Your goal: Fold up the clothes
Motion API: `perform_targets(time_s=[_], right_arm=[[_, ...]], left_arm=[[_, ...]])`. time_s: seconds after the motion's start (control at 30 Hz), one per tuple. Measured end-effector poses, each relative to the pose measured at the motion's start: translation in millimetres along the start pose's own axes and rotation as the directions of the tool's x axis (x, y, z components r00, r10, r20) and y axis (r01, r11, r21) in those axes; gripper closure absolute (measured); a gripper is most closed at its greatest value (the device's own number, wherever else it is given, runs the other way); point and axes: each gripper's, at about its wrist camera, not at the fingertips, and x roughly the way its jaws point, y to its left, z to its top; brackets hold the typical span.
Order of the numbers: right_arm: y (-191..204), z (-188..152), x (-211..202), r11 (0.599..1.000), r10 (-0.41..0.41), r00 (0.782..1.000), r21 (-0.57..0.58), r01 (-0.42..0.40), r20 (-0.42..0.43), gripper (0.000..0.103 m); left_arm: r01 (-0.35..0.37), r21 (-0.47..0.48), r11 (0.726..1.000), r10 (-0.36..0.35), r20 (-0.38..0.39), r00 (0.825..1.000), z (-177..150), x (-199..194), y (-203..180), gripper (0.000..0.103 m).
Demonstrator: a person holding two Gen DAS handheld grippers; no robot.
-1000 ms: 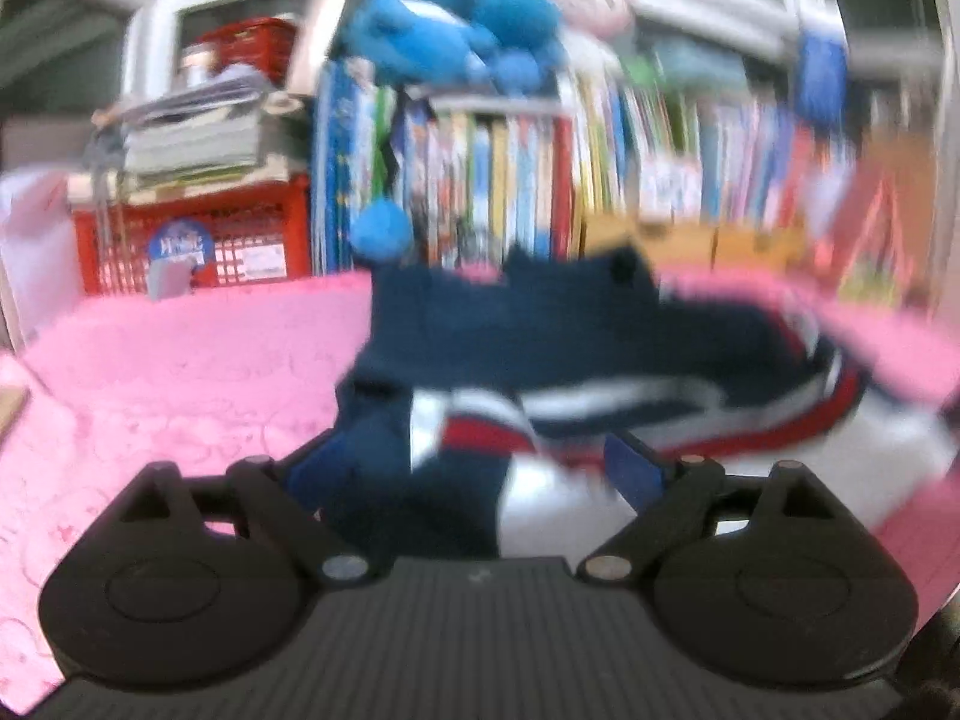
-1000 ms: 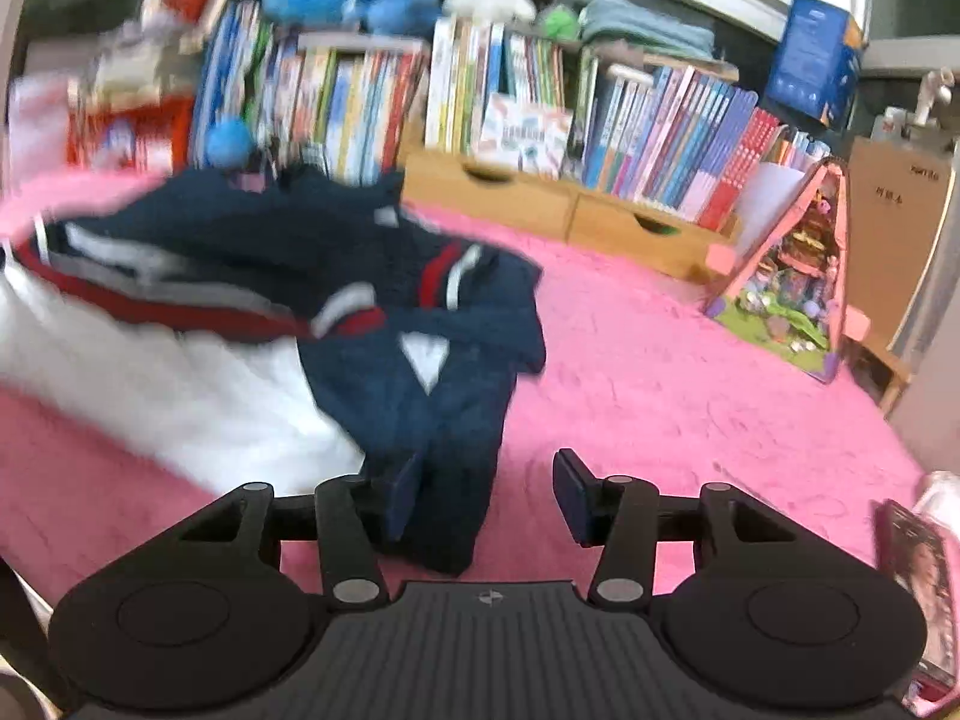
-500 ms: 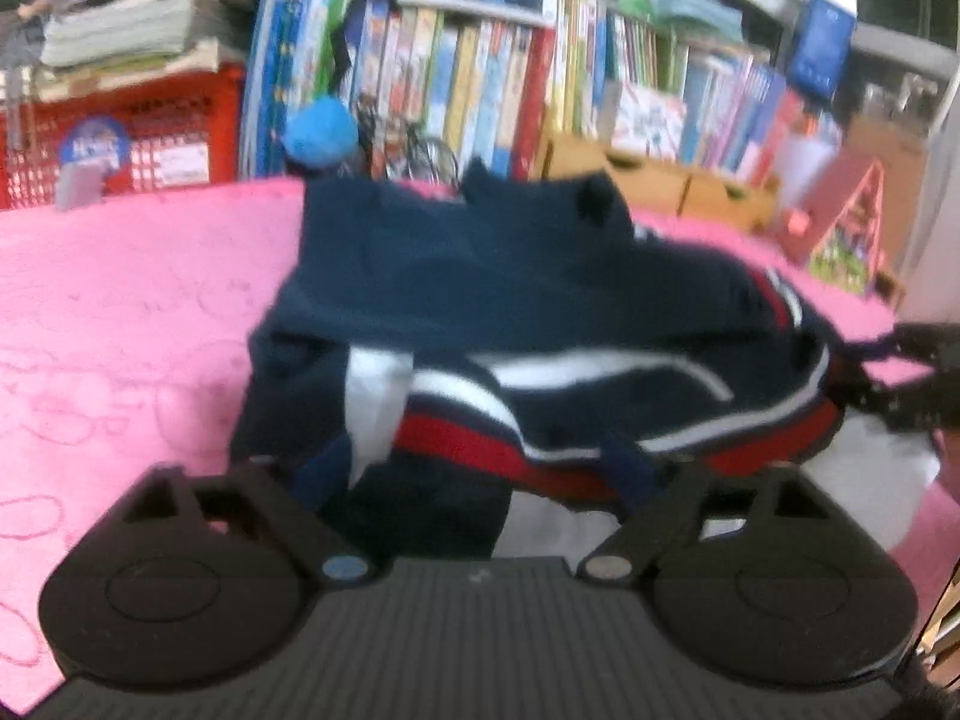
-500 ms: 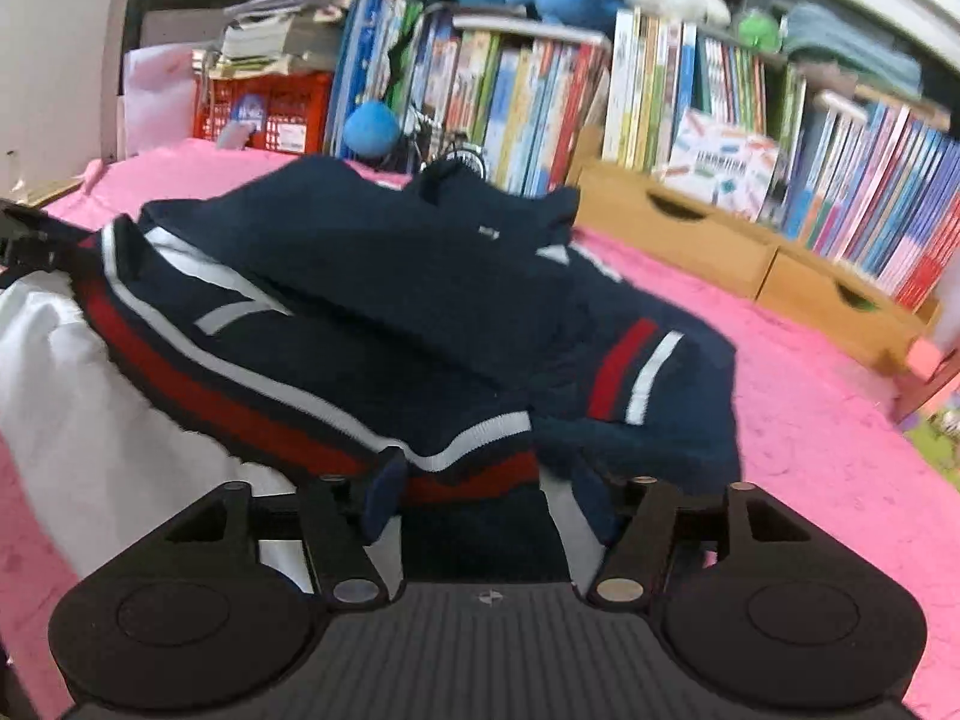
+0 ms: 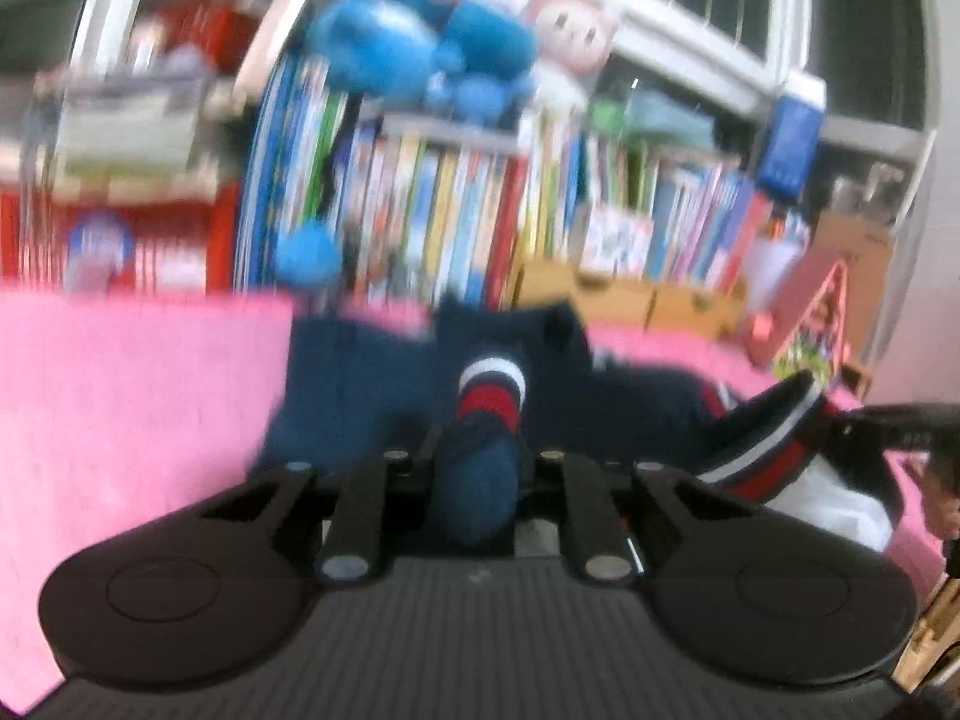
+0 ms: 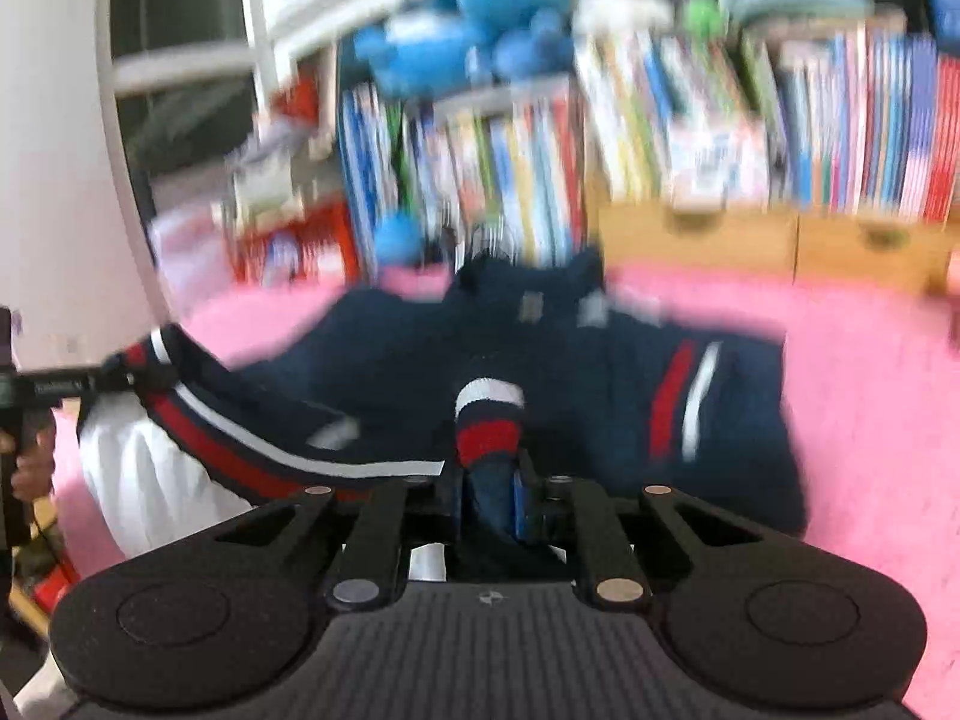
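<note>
A navy sweater [image 5: 372, 384] with red and white stripes lies on the pink blanket [image 5: 120, 384], its hem band lifted off the surface. My left gripper [image 5: 477, 468] is shut on the striped hem, with cloth bunched between the fingers. My right gripper [image 6: 489, 480] is shut on the hem further along. The sweater's body [image 6: 600, 372] spreads ahead of it, collar at the far side. Each gripper shows at the edge of the other's view, the right one [image 5: 900, 426] and the left one [image 6: 54, 384], with the hem stretched between them. Both views are blurred.
A bookshelf packed with books [image 5: 480, 210] stands behind the blanket, with blue plush toys [image 5: 420, 60] on top. A red crate [image 5: 114, 240] is at the back left. Wooden drawers [image 6: 780, 240] sit at the back right. A white layer [image 6: 150, 480] hangs under the hem.
Both grippers have shut on the striped hem, which they were open around before. They have lifted it, and both views are now tilted up towards the bookshelf.
</note>
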Motion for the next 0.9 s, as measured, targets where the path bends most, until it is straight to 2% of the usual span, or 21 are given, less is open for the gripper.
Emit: perform_targets(time_s=[0.13, 0.2, 0.3, 0.43, 0.53, 0.67, 0.73, 0.9], right_arm=[[-1, 49, -9, 0.995, -0.048, 0.986, -0.084, 0.062, 0.159, 0.087], [-11, 75, 4, 0.991, -0.075, 0.975, -0.097, 0.097, 0.209, 0.087], [-30, 106, 42, 0.982, -0.138, 0.962, -0.094, 0.164, 0.235, 0.086], [-60, 110, 122, 0.966, -0.235, 0.964, -0.083, 0.246, 0.123, 0.086], [-79, 97, 175, 0.953, -0.291, 0.957, -0.086, 0.292, 0.026, 0.086], [-90, 66, 213, 0.934, -0.345, 0.938, -0.112, 0.338, -0.046, 0.081], [-95, 56, 221, 0.935, -0.347, 0.936, -0.100, 0.340, -0.065, 0.078], [-98, 54, 227, 0.935, -0.352, 0.931, -0.090, 0.344, -0.098, 0.074]], left_arm=[[-0.028, 0.141, 0.990, 0.009, 0.133, 0.991, 55, 27, 1, 0.086], [-0.052, 0.167, 0.985, 0.024, 0.161, 0.987, 79, 58, 6, 0.084], [-0.097, 0.171, 0.981, 0.079, 0.111, 0.991, 97, 128, 10, 0.084], [-0.135, 0.165, 0.977, 0.139, -0.013, 0.990, 79, 212, 5, 0.084], [-0.158, 0.169, 0.973, 0.172, -0.072, 0.982, 53, 251, 12, 0.080], [-0.163, 0.156, 0.974, 0.187, -0.153, 0.970, 28, 274, 28, 0.072], [-0.160, 0.110, 0.981, 0.177, -0.174, 0.969, 28, 276, 36, 0.062], [-0.170, 0.089, 0.981, 0.186, -0.223, 0.957, 25, 282, 40, 0.057]])
